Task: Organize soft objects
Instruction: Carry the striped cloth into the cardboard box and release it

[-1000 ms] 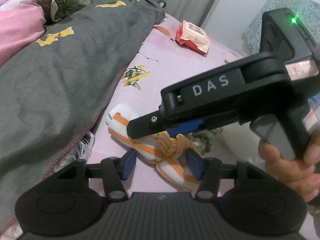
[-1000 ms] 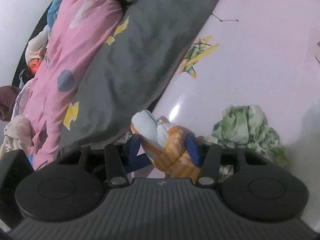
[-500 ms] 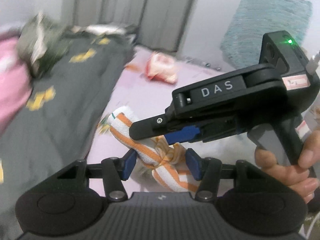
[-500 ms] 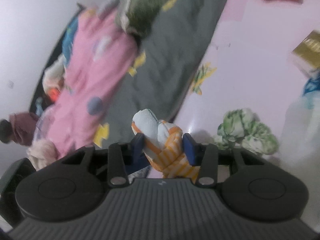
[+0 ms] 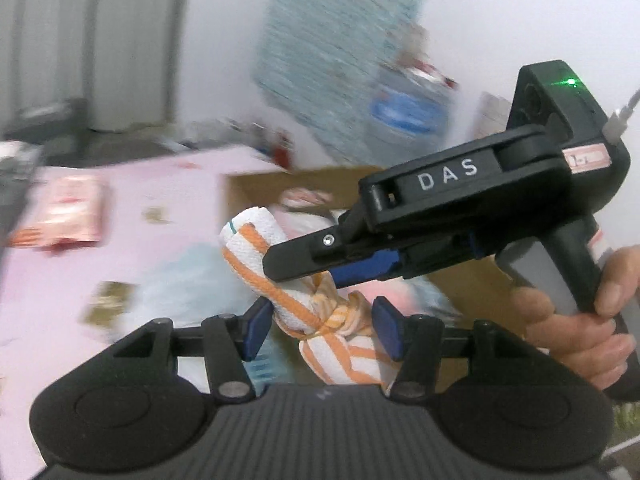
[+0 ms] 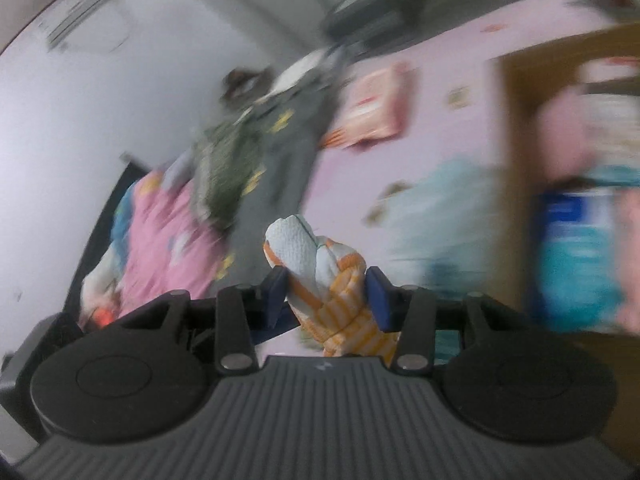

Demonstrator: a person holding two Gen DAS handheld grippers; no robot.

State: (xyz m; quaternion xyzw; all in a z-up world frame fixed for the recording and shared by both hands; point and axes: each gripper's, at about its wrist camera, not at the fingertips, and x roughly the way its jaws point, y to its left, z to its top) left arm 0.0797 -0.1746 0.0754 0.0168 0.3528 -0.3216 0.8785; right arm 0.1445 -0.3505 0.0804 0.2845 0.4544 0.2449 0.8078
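Both the left tongs (image 5: 320, 330) and right tongs (image 6: 326, 300) clamp the knotted orange-striped towel (image 5: 320, 312), carried in the air toward the cardboard box (image 5: 256, 192) (blurred); next, lower and release inside.

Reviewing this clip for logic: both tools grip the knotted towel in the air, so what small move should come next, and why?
Probably carry the towel a little further over the cardboard box before letting go. Both the left tool and right tool pinch it, and the box sits just behind it, already holding soft things. Blur hides whether the towel is over the opening.
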